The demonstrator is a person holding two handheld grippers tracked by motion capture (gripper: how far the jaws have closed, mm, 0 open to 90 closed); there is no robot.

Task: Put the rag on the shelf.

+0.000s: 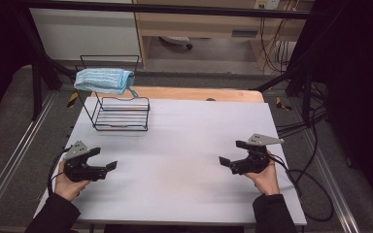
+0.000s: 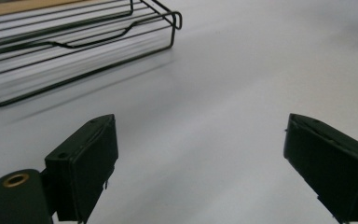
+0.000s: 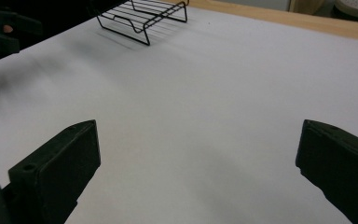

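We hold both grippers low over the near part of the white table [image 1: 184, 145], nothing in either. Left gripper [image 1: 108, 167] sits near-left with jaws spread wide; its own view confirms a broad gap with bare tabletop between. Right gripper [image 1: 227, 162] sits near-right, jaws also wide apart, empty.

The thing closest to the work is the blue cloth [image 1: 104, 80], draped over the top rail of the black wire rack [image 1: 121, 114] at the far-left of the table. Both grippers are well apart from it; the left one is nearer.

Risks, as we judge them: the rack looks light and open-framed, so tugging the cloth sideways could drag or tip it. A jaw could snag a wire instead of fabric. The cloth hangs mostly off the far side, so a shallow pinch may slip and drop it behind the rack. The trailing cables near the right edge could catch on a long reach.

No readable brands, labels or writing anywhere; a small sign at the far wall is too blurred.
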